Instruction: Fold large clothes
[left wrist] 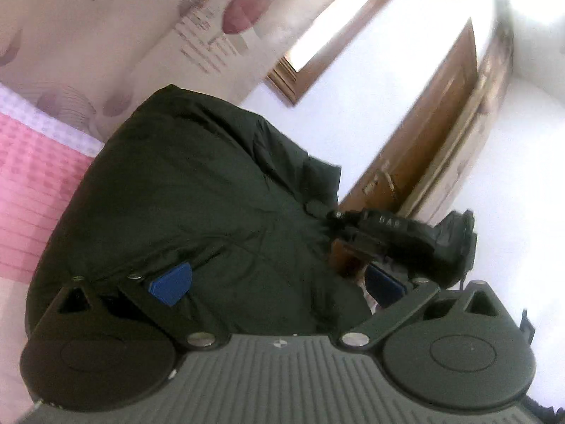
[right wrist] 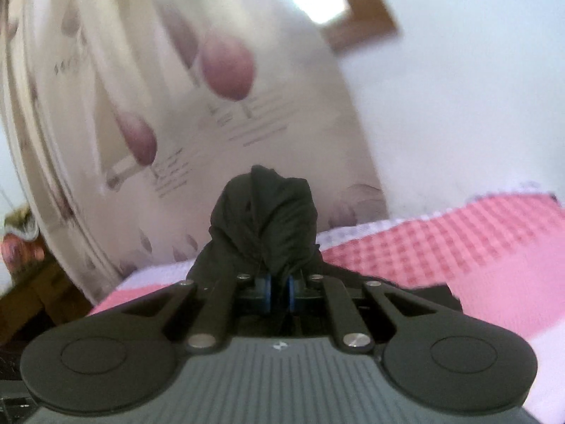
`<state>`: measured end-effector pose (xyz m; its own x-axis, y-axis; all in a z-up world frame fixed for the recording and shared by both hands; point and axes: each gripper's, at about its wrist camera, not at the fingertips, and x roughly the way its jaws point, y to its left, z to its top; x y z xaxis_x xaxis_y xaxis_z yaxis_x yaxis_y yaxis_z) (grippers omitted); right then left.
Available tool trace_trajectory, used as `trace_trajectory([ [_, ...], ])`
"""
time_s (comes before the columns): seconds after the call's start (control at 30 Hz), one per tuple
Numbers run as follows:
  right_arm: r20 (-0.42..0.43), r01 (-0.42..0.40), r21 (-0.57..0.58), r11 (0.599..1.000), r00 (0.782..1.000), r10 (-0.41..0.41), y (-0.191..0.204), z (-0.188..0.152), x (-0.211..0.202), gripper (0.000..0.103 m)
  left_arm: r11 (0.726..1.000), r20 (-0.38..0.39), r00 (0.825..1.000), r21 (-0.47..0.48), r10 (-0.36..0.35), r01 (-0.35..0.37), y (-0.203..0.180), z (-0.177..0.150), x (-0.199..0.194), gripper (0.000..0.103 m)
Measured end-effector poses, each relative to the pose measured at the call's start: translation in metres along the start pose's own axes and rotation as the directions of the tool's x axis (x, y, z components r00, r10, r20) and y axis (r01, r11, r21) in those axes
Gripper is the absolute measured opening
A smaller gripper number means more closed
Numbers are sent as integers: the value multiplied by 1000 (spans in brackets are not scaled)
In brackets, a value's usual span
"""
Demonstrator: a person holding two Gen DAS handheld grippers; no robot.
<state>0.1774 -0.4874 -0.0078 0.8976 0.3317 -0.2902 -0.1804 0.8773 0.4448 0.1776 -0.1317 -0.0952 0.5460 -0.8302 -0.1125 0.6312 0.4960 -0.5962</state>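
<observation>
R gripper (right wrist: 279, 291) pinches dark garment (right wrist: 263, 219); L gripper (left wrist: 272, 284) wide.

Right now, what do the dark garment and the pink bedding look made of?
Dark garment: thin, smooth woven synthetic, maybe nylon; faint sheen, soft puffy creases. Pink bedding: woven cotton-like cloth, matte, with a checked waffle texture. Both are guesses from blurred frames.

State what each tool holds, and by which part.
Right tool: shut on a bunched fold of the dark jacket. Left tool: open, its pads apart around the jacket's fabric, gripping nothing.
</observation>
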Motion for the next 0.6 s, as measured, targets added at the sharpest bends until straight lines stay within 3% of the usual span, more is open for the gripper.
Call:
trace_trajectory([
  [0.2, 51, -12, 144, 989, 999, 4, -49, -44, -20, 8, 989, -102, 994, 142, 49, -34, -10, -17, 27, 103],
  [0.43, 89, 0, 257, 966, 996, -24, -67, -69, -50, 14, 987, -150, 987, 160, 52, -27, -7, -22, 41, 103],
  [0.5, 119, 50, 293, 955, 989, -88, -66, -65, -68, 31, 988, -148, 988, 151, 49, -27, -6, -24, 42, 103],
  [0.57, 115, 123, 302, 945, 980, -164, -65, -57, -81, 102, 989, -144, 988, 144, 51, -30, -6, -24, 43, 103],
  [0.6, 106, 145, 304, 942, 977, -185, -66, -55, -83, 103, 989, -142, 988, 147, 53, -32, -6, -25, 44, 103],
])
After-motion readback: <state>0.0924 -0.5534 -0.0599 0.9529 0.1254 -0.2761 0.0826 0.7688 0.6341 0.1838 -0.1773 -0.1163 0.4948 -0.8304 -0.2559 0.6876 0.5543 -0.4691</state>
